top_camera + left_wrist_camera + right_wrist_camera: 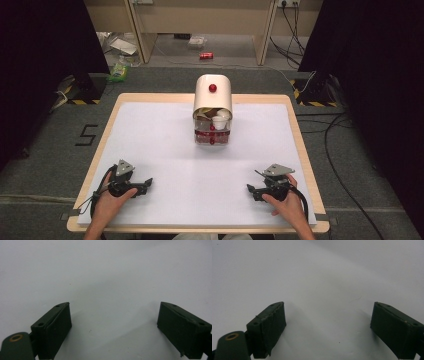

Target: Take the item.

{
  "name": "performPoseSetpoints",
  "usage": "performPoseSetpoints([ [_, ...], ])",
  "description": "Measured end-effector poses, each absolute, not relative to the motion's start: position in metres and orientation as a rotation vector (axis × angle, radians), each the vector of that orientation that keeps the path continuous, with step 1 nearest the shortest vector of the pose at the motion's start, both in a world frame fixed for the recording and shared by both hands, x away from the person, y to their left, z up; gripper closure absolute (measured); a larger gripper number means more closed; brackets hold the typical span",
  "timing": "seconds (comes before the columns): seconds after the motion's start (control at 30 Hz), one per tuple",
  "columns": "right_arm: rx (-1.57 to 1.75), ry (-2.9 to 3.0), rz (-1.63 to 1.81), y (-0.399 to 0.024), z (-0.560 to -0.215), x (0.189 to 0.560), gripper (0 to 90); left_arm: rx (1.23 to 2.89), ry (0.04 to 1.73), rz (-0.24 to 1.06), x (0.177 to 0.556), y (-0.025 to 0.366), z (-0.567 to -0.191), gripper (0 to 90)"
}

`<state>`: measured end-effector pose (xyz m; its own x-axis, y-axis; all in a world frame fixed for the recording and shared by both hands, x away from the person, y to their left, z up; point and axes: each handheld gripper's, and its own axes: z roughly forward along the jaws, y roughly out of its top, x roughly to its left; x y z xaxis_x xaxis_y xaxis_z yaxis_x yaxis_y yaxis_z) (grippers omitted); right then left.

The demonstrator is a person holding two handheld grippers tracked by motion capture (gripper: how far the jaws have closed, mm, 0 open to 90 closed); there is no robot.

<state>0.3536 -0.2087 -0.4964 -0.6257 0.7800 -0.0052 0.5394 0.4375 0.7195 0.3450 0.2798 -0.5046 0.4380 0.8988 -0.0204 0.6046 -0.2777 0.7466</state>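
Note:
A white round-topped box (pixel 212 100) with a red knob (pixel 213 88) stands at the middle back of the table. Its front is open, showing a white cup (pixel 219 122), some brown items and red pieces below. My left gripper (pixel 148 183) rests on the white sheet at the front left, held by a hand, jaws pointing right. My right gripper (pixel 249 190) lies at the front right, jaws pointing left. In the left gripper view the left gripper (pixel 113 310) is open over bare white sheet. In the right gripper view the right gripper (pixel 328 307) is open with nothing between its jaws.
The white sheet (pixel 165 150) covers most of the wooden table (pixel 295 130). Beyond the table lie grey floor, cables (pixel 335 145), a red can (pixel 206 55) and a wooden desk frame. Black curtains hang on both sides.

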Motion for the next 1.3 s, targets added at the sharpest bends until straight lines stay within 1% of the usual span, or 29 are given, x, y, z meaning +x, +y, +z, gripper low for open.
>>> performPoseSetpoints([
  [0.1,1.119,2.359,0.999,-0.209,-0.496,0.354,14.0,1.994,1.262,0.540,0.345,0.280,-0.505,11.2],
  [0.13,1.114,2.359,1.001,-0.209,-0.496,0.354,16.4,1.994,1.262,0.540,0.345,0.280,-0.505,11.2],
  [0.17,1.107,2.359,1.010,-0.208,-0.495,0.354,16.9,1.994,1.262,0.540,0.345,0.280,-0.505,11.2],
  [0.2,1.107,2.354,1.015,-0.207,-0.495,0.353,15.1,1.994,1.262,0.540,0.345,0.280,-0.505,11.2],
  [0.33,1.061,2.332,1.049,-0.201,-0.488,0.353,15.6,1.996,1.261,0.541,0.345,0.280,-0.505,11.1],
  [0.53,0.992,2.290,1.108,-0.188,-0.470,0.356,15.5,1.994,1.262,0.541,0.345,0.280,-0.505,11.1],
  [1.03,0.874,2.260,1.214,-0.151,-0.421,0.378,15.7,1.993,1.262,0.540,0.345,0.280,-0.505,11.1],
  [1.3,0.812,2.261,1.246,-0.129,-0.402,0.385,16.4,1.993,1.262,0.539,0.345,0.280,-0.505,11.1],
])
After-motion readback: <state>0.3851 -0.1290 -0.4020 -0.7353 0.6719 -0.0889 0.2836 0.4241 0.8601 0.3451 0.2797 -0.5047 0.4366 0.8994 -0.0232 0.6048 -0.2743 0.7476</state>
